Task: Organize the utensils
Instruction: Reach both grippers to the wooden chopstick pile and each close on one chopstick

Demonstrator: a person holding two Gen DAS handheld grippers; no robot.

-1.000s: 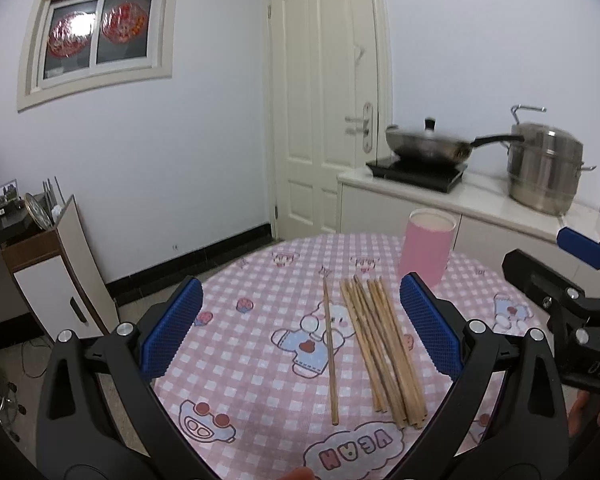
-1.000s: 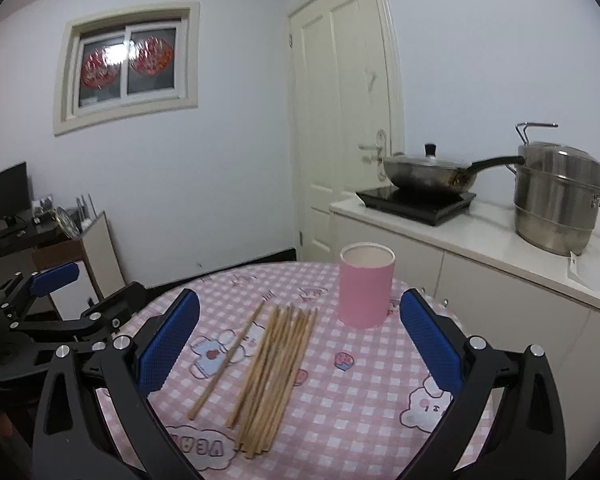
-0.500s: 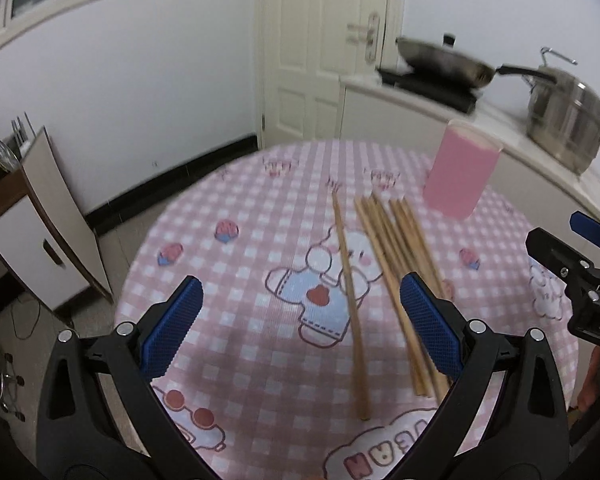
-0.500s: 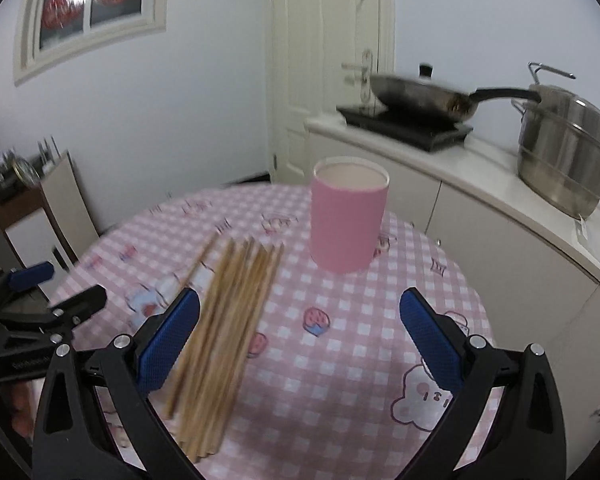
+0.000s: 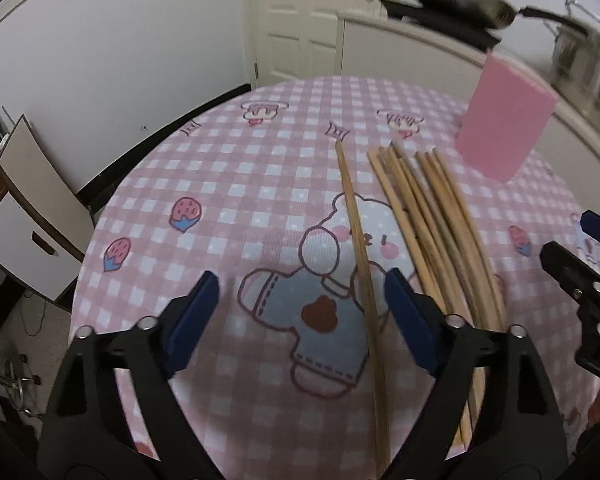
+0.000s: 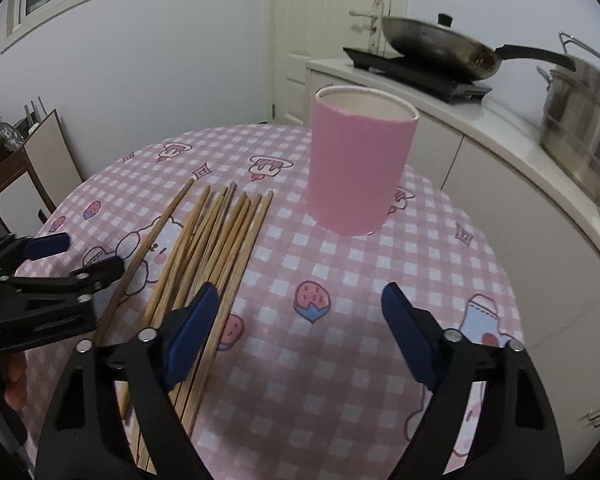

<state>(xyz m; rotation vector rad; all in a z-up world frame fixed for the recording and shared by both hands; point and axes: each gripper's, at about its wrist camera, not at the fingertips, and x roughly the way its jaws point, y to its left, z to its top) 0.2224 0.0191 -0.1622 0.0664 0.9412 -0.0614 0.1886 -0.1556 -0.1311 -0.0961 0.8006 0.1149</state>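
While both grippers hang over the table (image 6: pixel 440 264), left gripper (image 5: pixel 300 314) spread wide and empty above a lone chopstick (image 5: pixel 358 248), right gripper (image 6: pixel 300 326) likewise released, chopstick bundle (image 6: pixel 216 248) flat beside it, pink cup (image 6: pixel 360 168) upright just beyond.

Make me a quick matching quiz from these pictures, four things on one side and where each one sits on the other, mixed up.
Things:
1. pink cup
2. single chopstick
3. frying pan
4. steel pot

Places:
A. on the black cooktop
B. apart from the chopstick bundle, on its left
C. upright on the checked tablecloth
D. on the white counter, right of the cooktop

Pairs: 1-C, 2-B, 3-A, 4-D
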